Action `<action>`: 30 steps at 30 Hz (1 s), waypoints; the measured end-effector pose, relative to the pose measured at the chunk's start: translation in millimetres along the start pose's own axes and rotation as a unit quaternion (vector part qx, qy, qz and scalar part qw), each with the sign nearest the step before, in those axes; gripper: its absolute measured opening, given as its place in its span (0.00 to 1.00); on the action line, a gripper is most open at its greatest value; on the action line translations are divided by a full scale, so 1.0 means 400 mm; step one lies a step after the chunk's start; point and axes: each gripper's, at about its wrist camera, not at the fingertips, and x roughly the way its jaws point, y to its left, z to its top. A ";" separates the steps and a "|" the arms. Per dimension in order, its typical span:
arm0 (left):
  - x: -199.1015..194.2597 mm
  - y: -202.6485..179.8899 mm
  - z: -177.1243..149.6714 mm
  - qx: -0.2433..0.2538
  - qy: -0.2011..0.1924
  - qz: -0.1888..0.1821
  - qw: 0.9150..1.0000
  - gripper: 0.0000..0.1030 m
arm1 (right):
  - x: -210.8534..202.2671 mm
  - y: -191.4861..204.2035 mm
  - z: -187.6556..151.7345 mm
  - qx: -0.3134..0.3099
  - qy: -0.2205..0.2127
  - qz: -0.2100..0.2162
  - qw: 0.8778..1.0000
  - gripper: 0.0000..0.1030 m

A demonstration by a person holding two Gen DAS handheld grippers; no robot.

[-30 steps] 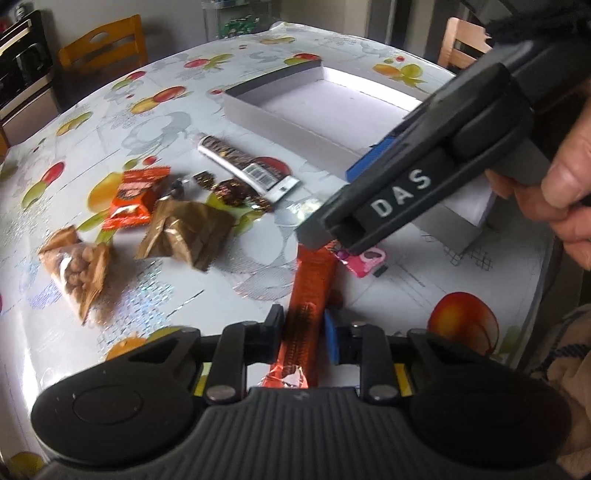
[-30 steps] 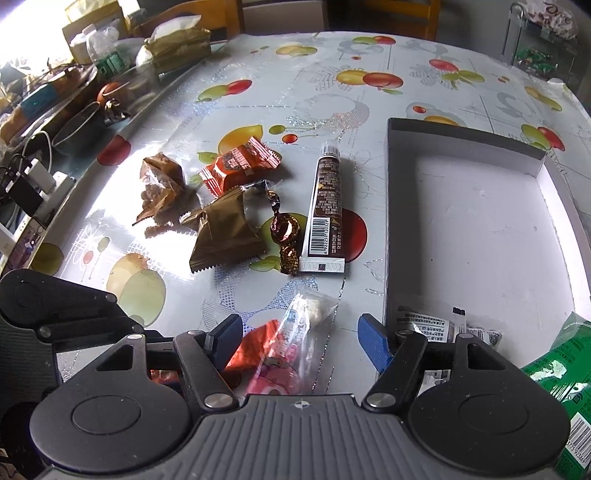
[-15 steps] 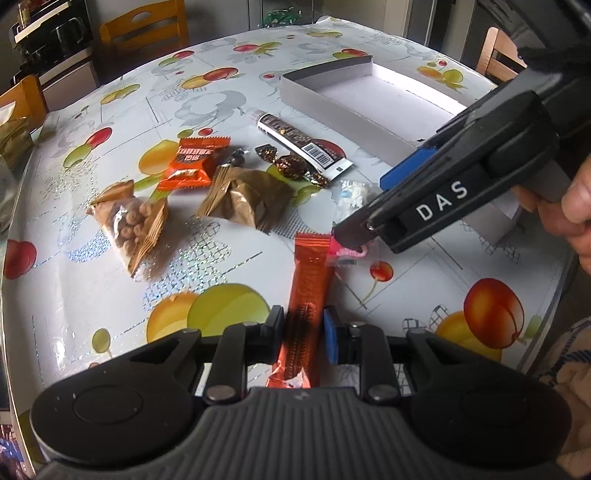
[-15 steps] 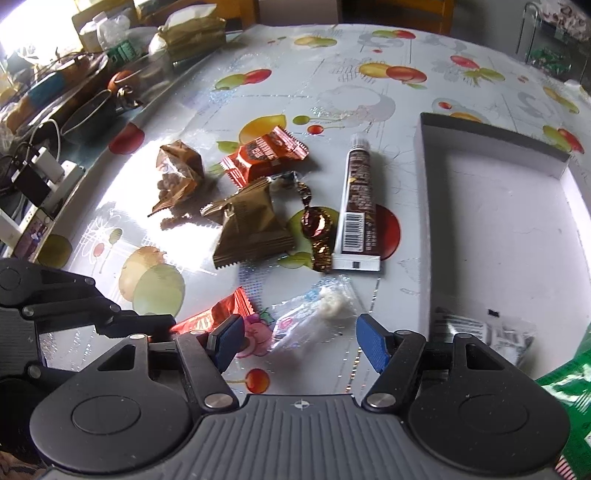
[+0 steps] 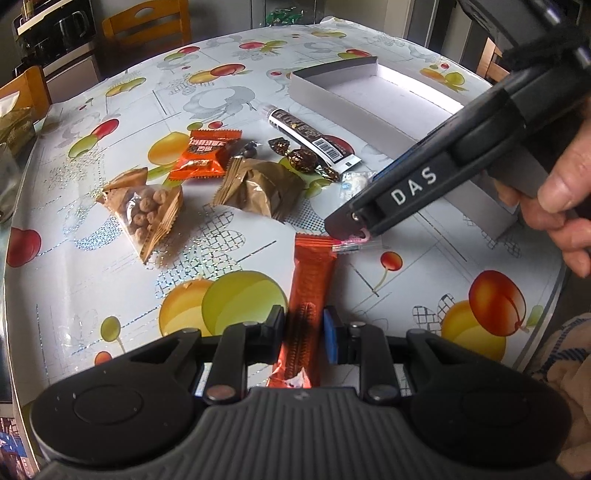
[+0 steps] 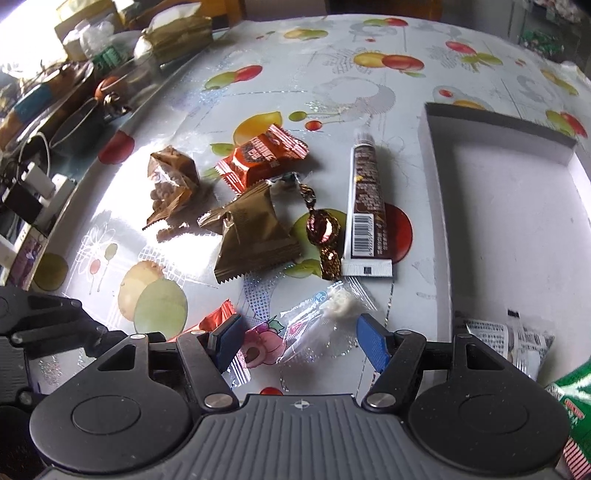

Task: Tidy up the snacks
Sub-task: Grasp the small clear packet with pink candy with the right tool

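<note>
My left gripper [image 5: 304,328] is shut on a long orange snack bar [image 5: 312,273] held above the table. My right gripper [image 6: 301,336] is open, its jaws on either side of a clear candy packet [image 6: 314,325] with pink print lying on the table. In the left wrist view the right gripper's body [image 5: 424,184] covers most of that packet. An orange packet [image 5: 205,155], a brown pouch [image 5: 262,188], a bag of round snacks [image 5: 147,210], wrapped chocolates [image 5: 303,160] and a brown tube [image 5: 314,138] lie in a group. The white box [image 5: 343,99] stands beyond.
The white box [image 6: 436,206] holds a white printed packet [image 6: 509,339] and a green packet [image 6: 576,402] at its near end. Cluttered containers and cables [image 6: 55,110] line the table's left edge. Wooden chairs [image 5: 147,26] stand behind the table.
My left gripper has pulled back and up with the orange bar. My right gripper has lowered over the clear candy packet, jaws still open around it.
</note>
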 end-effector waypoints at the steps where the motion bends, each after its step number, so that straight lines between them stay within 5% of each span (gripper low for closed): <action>1: 0.000 0.000 0.000 0.000 0.000 0.000 1.000 0.21 | 0.002 0.004 0.001 -0.006 -0.001 -0.002 1.000 0.66; 10: -0.014 0.037 -0.014 -0.006 0.001 0.010 1.000 0.21 | 0.022 0.030 0.019 -0.033 -0.011 -0.025 0.999 0.64; 15: -0.018 0.046 -0.017 -0.008 0.002 0.012 1.000 0.21 | 0.025 0.066 0.007 -0.092 -0.015 -0.041 0.995 0.50; 27: -0.005 0.031 0.000 -0.001 -0.001 0.008 1.000 0.21 | 0.011 0.063 -0.024 -0.112 -0.015 -0.045 0.993 0.48; 30: -0.004 0.030 0.006 0.000 0.003 0.009 1.000 0.20 | 0.009 0.063 -0.026 -0.117 -0.019 -0.042 0.992 0.35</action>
